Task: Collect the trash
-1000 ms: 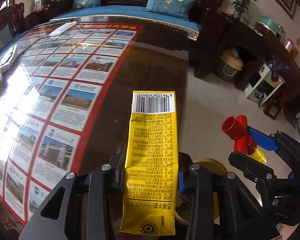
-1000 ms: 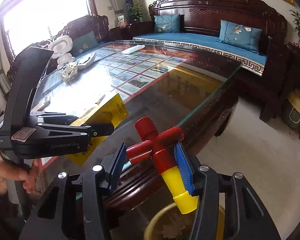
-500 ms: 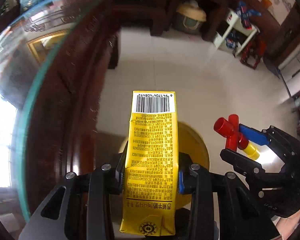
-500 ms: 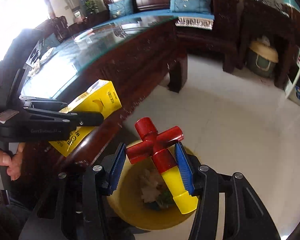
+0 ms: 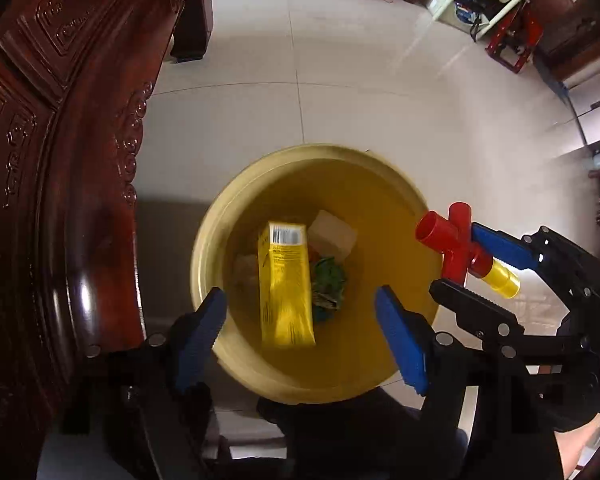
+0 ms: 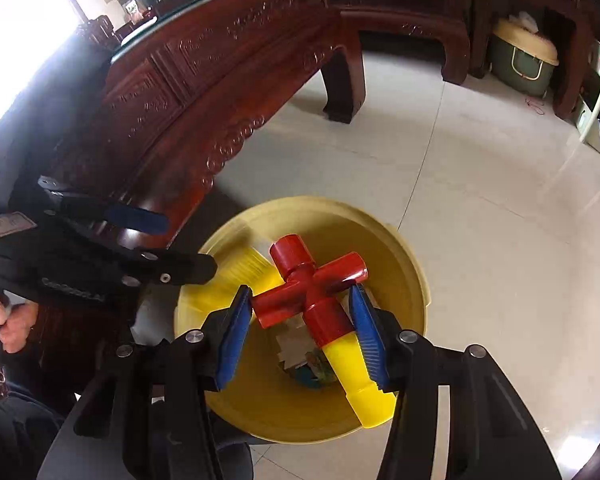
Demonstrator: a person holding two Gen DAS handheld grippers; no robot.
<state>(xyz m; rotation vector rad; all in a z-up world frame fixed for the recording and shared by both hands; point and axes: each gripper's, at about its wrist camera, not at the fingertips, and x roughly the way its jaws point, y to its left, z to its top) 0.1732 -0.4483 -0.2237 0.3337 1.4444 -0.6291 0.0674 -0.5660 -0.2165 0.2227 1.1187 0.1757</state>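
Above the yellow bin (image 5: 204,248), the spread left gripper (image 5: 300,312) drops the carton (image 5: 286,288); the right gripper (image 6: 300,320), pinching the pipe toy (image 6: 312,292), should release next.

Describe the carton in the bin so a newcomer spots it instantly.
Find the round yellow bin on the tile floor beside the carved wooden table. Inside it, the carton is the long bright-yellow box with a barcode at one end, unlike the beige block and green wrapper beside it.

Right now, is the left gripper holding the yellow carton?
No, the left gripper is open, and the carton is down inside the yellow bin, clear of both fingers.
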